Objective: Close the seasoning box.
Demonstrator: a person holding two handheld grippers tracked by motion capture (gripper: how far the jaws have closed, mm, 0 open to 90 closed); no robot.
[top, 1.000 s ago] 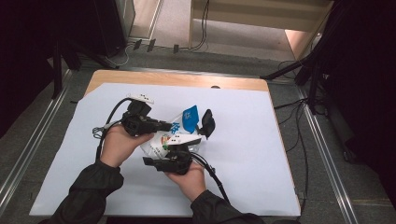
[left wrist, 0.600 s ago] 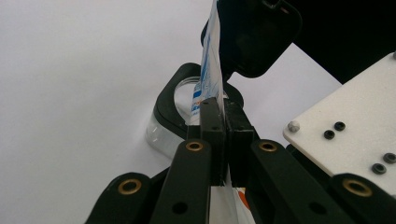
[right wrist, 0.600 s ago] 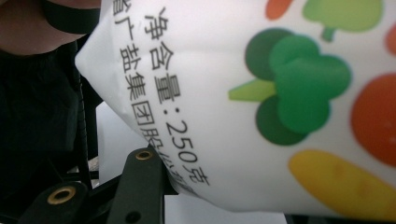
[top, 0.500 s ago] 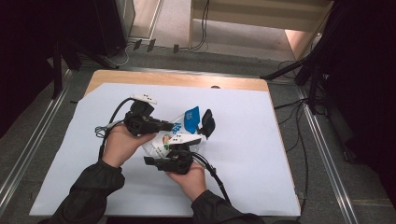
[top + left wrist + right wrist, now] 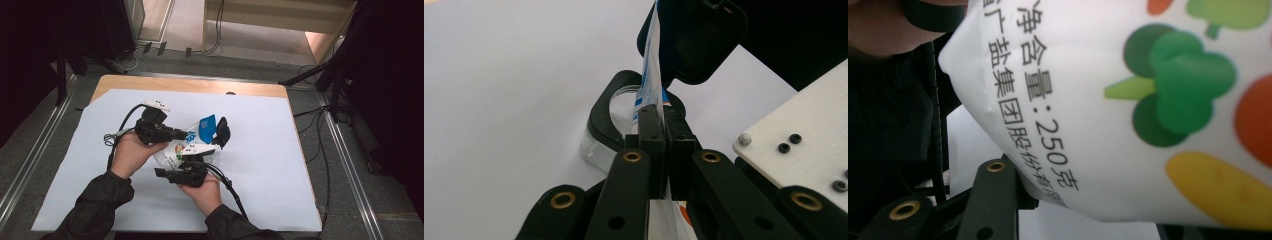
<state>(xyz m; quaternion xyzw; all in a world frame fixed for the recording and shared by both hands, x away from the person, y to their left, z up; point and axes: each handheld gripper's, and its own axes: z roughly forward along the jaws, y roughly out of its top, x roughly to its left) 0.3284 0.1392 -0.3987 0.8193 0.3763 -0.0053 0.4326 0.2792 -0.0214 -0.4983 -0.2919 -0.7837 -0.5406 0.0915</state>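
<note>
Both grippers on one printed bag, held over the middle of the surface (image 5: 260, 150).

Left gripper (image 5: 664, 125): jaws fully closed, pinching the bag's (image 5: 192, 140) thin blue-and-white top edge. Right gripper (image 5: 202, 152): jaws partly apart and just been opening wider; the bag's white body with vegetable print sits between them, pad contact not visible. Bag's long axis runs from near the hands up and away, blue end pointing at the far right. A small clear jar (image 5: 616, 122) with a black holder sits beyond the left jaws.
</note>
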